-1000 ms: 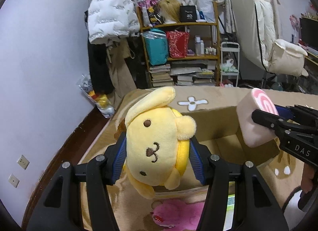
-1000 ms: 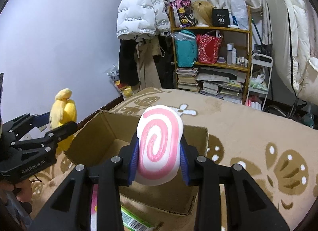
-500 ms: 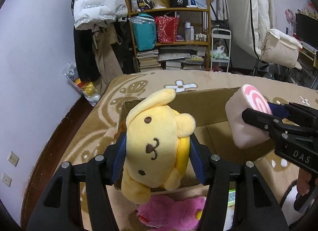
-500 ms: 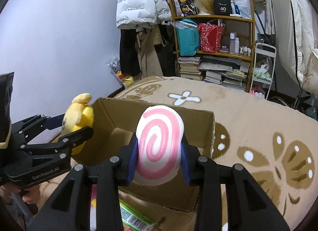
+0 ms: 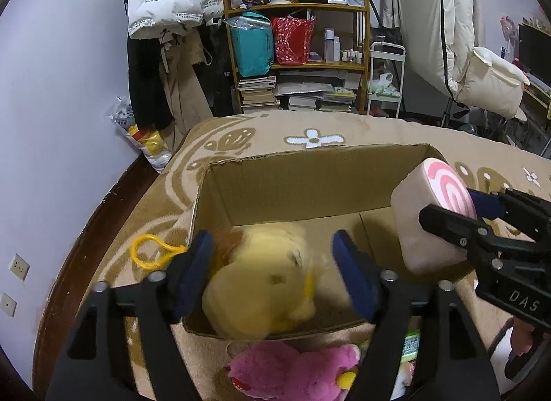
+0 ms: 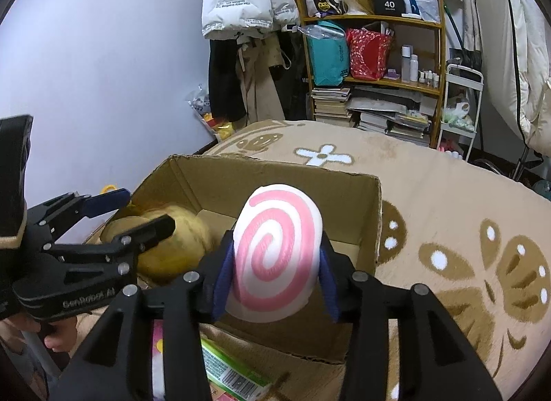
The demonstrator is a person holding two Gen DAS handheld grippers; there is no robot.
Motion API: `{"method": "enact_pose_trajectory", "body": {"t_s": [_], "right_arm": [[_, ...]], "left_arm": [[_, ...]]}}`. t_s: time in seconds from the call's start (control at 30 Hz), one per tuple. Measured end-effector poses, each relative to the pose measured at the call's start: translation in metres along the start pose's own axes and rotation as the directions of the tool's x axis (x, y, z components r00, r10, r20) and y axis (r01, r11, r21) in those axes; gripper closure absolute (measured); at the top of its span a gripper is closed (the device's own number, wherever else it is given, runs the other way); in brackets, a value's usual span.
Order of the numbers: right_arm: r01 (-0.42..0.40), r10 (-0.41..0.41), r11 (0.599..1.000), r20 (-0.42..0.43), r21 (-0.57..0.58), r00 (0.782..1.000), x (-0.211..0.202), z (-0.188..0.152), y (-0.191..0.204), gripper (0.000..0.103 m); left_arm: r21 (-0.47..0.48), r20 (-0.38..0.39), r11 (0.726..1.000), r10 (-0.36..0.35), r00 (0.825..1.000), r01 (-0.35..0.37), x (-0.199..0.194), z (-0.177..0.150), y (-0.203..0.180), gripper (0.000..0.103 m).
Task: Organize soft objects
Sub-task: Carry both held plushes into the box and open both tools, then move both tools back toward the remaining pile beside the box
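Over the cardboard box [image 5: 311, 173] on the patterned rug, the left gripper [image 5: 272, 271] gapes wide, its yellow plush dog [image 5: 261, 284] blurred, apparently dropping inside; the right gripper [image 6: 273, 271] clamps a pink-swirl cushion [image 6: 277, 256], seemingly next.

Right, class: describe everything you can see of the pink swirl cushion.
The swirl cushion is a stubby plush cylinder: its white end face carries a pink spiral, its side is pale pinkish fabric. The right gripper squeezes it between two blue-padded fingers, spiral facing the camera. It hangs over the open cardboard box, near the right wall, touching nothing but the pads.
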State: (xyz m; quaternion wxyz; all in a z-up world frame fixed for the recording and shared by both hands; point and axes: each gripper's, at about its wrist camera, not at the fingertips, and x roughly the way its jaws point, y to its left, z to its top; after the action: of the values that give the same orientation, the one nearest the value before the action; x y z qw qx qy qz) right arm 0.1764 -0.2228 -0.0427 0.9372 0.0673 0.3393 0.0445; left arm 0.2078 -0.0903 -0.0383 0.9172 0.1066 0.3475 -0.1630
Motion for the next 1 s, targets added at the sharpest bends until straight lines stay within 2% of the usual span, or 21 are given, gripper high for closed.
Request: {"method": "enact_pose_trajectory", "body": {"t_s": [0.2,0.37,0.47,0.67,1.0], "right_arm": [[-0.007,0.007,1.0,-0.003,0.017,1.0,-0.002,0.002,-0.003,0.05],[0.005,-0.006,1.0,0.042,0.021,0.999,-0.016,0.006,0.001,0.024],[0.016,-0.017,1.0,0.056,0.024,0.998,-0.027,0.009,0.002,0.016],[0.015,-0.018,0.997,0.047,0.074,0.999,-0.05,0.006,0.001,0.013],[0.049,-0.05,0.994,0.008,0.095,0.999,-0.093,-0.008,0.01,0.013]], "left_arm": [[0.002,-0.003,1.0,0.025,1.0,-0.025,-0.003,-0.003,0.001,0.017],[0.005,-0.014,0.998,0.059,0.998,-0.058,-0.011,-0.004,0.005,0.007],[-0.013,0.005,0.997,0.078,0.997,-0.078,-0.024,-0.003,0.012,0.005],[-0.045,0.022,0.993,0.112,0.993,-0.111,-0.05,-0.005,0.023,0.004],[-0.012,0.012,0.989,0.151,0.989,-0.151,-0.103,-0.023,0.018,0.004]]}}
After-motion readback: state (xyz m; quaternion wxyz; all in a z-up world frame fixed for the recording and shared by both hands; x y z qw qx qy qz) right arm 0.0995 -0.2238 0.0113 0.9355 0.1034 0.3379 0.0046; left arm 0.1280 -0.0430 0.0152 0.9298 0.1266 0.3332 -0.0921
